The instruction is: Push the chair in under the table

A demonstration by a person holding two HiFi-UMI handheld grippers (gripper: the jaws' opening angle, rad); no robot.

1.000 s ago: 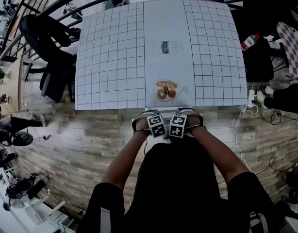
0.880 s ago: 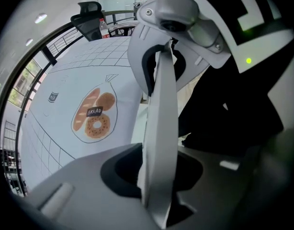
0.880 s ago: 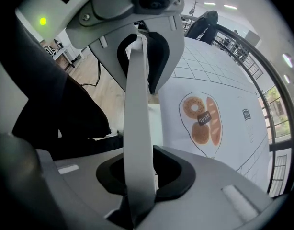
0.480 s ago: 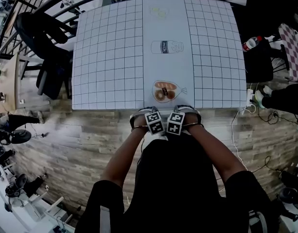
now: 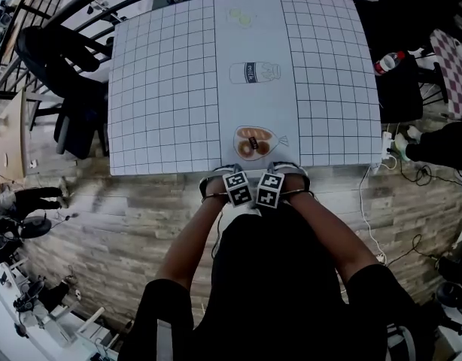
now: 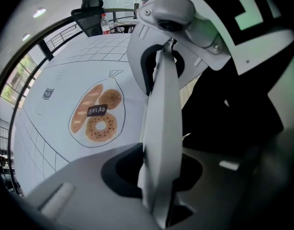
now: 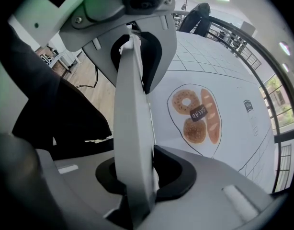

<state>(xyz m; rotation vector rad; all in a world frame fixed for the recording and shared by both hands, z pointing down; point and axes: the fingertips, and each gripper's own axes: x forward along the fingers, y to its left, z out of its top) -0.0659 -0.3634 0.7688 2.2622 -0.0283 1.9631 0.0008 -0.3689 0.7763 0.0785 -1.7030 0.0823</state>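
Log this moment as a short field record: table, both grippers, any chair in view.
table: white gridded cloth, bread drawing and milk drawing down its middle
left gripper: at the table's near edge, jaws together, nothing seen between them
right gripper: beside the left, jaws together, nothing seen between them, though they have just been opening slightly
chair: black office chair beside the table's left side in the head view

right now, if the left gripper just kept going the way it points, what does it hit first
The left gripper points straight down just off the near edge of the table, so it would likely miss the tabletop and meet the black shape below first, probably the chair; depth is unclear.
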